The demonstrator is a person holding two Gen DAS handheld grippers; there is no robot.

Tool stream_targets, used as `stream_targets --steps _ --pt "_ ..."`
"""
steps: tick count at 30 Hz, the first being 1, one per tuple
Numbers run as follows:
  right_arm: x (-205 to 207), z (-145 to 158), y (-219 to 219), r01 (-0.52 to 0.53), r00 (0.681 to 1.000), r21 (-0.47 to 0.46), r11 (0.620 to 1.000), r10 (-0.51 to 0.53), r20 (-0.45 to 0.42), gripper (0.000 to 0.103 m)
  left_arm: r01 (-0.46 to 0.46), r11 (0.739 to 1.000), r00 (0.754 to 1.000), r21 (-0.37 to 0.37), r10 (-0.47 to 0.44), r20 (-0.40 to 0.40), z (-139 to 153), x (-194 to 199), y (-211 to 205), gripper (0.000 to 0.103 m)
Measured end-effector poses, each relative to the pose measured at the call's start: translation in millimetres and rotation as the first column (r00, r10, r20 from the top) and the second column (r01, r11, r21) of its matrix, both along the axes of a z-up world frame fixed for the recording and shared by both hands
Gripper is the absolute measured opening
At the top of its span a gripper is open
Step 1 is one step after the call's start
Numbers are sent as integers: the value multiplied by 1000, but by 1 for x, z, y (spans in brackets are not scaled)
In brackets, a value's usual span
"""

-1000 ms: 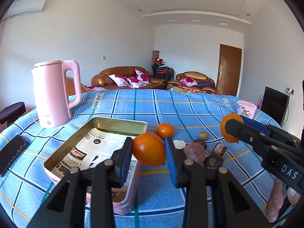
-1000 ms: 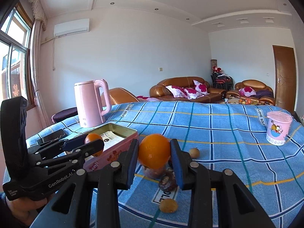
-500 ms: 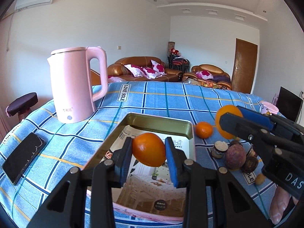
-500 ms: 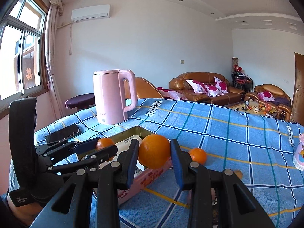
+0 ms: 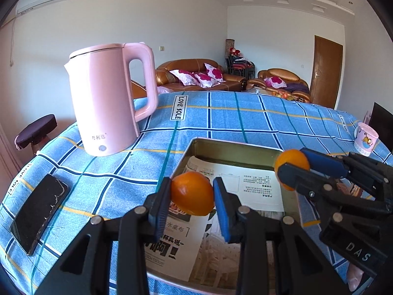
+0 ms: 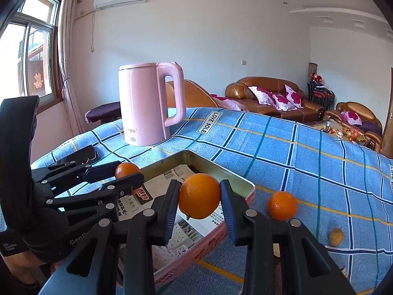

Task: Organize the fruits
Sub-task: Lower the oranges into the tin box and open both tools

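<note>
My left gripper (image 5: 191, 196) is shut on an orange (image 5: 192, 196) and holds it above the left part of a paper-lined metal tin (image 5: 235, 147). My right gripper (image 6: 200, 196) is shut on a second orange (image 6: 199, 195) and holds it over the tin's (image 6: 218, 169) right side. Each gripper shows in the other's view: the right one (image 5: 292, 169) at the tin's right edge, the left one (image 6: 127, 173) at its left. A third orange (image 6: 282, 205) lies on the blue checked cloth right of the tin. A small brownish fruit (image 6: 336, 237) lies further right.
A pink kettle (image 5: 110, 98) stands behind the tin on the left. A black phone (image 5: 38, 215) lies near the table's left edge. A pink cup (image 5: 366, 140) stands at the far right. A stool (image 5: 35, 130) and sofas (image 5: 199, 76) are beyond the table.
Both grippers have carried their oranges leftward from the loose fruit to over the tin. The kettle and tin look nearer.
</note>
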State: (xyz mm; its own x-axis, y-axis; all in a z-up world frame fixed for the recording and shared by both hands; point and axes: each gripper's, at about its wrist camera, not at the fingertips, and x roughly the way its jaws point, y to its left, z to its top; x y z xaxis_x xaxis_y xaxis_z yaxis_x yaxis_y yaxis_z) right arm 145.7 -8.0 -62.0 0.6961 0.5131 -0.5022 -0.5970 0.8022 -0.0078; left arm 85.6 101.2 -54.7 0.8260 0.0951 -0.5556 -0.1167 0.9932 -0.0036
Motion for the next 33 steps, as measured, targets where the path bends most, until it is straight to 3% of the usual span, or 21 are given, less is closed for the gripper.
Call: stream_targets --steps 33 --pt "10 -21 19 31 999 -90 995 -32 -20 36 -6 999 996 31 8 -87 -14 21 -3 36"
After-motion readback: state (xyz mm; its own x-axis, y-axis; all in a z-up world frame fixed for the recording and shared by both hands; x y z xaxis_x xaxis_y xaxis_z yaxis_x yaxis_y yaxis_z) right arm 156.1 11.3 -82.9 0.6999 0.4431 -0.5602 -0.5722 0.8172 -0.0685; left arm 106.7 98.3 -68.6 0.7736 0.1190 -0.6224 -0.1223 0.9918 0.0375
